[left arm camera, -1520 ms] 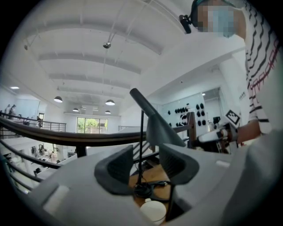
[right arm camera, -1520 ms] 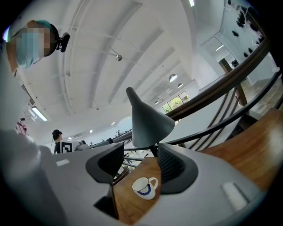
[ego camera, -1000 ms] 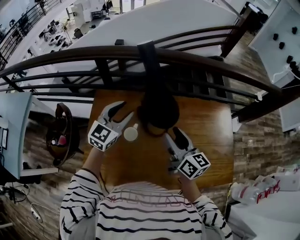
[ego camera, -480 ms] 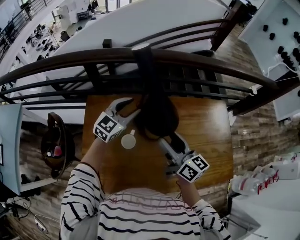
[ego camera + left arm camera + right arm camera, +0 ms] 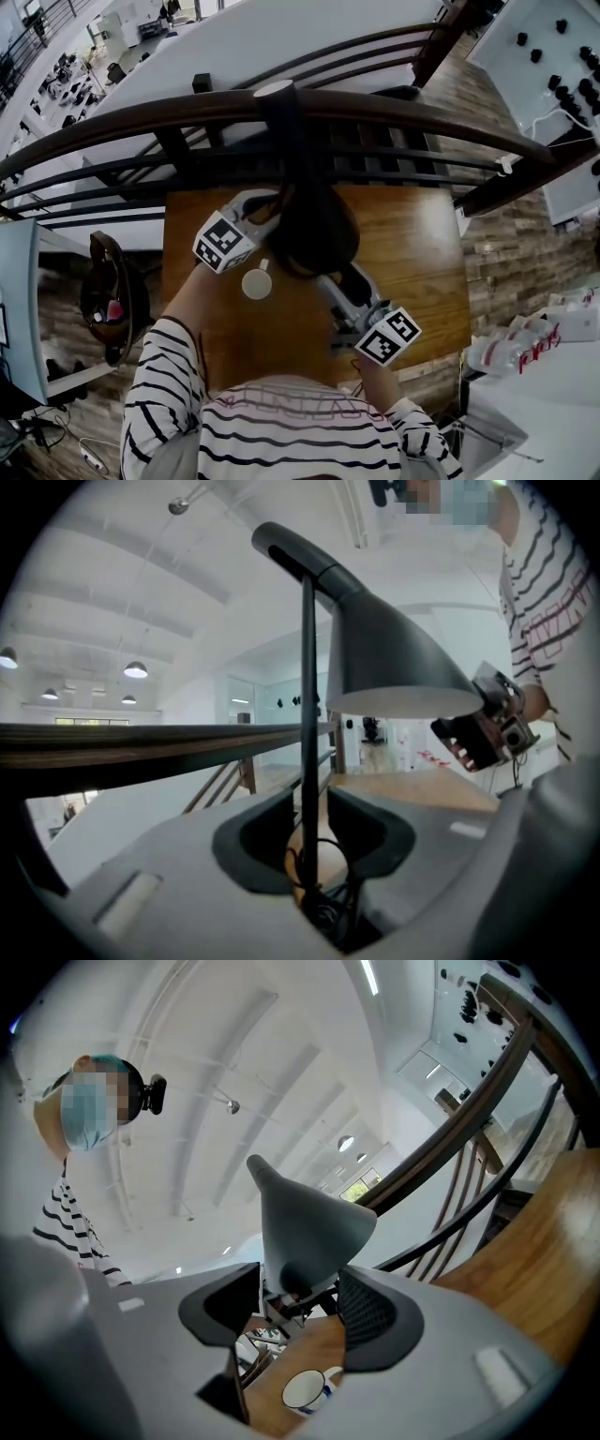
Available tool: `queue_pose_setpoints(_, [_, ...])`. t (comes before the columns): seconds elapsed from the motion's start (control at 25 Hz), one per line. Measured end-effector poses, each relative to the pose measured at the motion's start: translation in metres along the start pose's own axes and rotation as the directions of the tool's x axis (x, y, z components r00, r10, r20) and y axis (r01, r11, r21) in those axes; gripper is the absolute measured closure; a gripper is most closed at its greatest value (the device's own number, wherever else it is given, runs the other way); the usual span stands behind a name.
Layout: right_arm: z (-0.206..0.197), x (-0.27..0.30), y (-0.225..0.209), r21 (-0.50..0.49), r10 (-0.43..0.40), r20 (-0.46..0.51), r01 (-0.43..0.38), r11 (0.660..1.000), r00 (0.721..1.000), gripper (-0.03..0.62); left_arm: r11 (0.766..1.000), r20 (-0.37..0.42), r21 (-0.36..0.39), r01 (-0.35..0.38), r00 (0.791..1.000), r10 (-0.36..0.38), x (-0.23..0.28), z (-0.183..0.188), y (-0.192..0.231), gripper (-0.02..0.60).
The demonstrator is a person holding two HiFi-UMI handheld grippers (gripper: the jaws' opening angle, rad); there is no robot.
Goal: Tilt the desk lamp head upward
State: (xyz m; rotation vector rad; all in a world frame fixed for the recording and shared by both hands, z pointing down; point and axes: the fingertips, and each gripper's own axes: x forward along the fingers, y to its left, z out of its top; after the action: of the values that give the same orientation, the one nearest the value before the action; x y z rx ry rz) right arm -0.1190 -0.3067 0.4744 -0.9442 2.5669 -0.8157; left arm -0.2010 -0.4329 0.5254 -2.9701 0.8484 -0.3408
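Note:
The black desk lamp stands at the back of the wooden table (image 5: 412, 253); its cone head (image 5: 314, 232) hides the stem from above. My left gripper (image 5: 265, 208) reaches in from the left. In the left gripper view the thin stem (image 5: 307, 714) runs up between the jaws (image 5: 314, 834), which are closing with a small gap on each side. The lamp head (image 5: 389, 663) hangs above. My right gripper (image 5: 342, 275) sits at the head's lower right rim. In the right gripper view the jaws (image 5: 295, 1312) stand open just under the cone (image 5: 305, 1218).
A white cup (image 5: 257, 283) stands on the table between the two grippers, also seen below the right jaws as the cup (image 5: 309, 1389). A dark curved railing (image 5: 394, 108) runs right behind the table. A brown chair (image 5: 108, 300) is at the left.
My left gripper has moved forward and right until its jaws straddle the lamp stem, and they have narrowed. The right gripper has edged closer under the lamp head.

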Motion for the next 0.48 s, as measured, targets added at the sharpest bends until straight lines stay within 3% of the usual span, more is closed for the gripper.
queue_pose_setpoints(0.16, [-0.0004, -0.0005, 0.0029, 0.012, 0.012, -0.002, -0.012, 1.0, 1.0, 0.329, 1.0, 0.0, 0.007, 0.02, 1.0, -0.02, 0.0067, 0.0028, -0.0032, 0.477])
queue_pose_setpoints(0.28, [-0.0012, -0.0016, 0.005, 0.021, 0.021, -0.005, -0.021, 1.0, 1.0, 0.319, 1.0, 0.002, 0.006, 0.008, 1.0, -0.008, 0.0071, 0.0054, -0.0019, 0.538])
queue_pose_setpoints(0.48, [-0.0009, -0.006, 0.0096, -0.001, 0.027, -0.005, -0.027, 1.0, 1.0, 0.31, 0.999, 0.014, -0.038, 0.01, 1.0, -0.01, 0.0048, 0.0023, -0.002, 0.541])
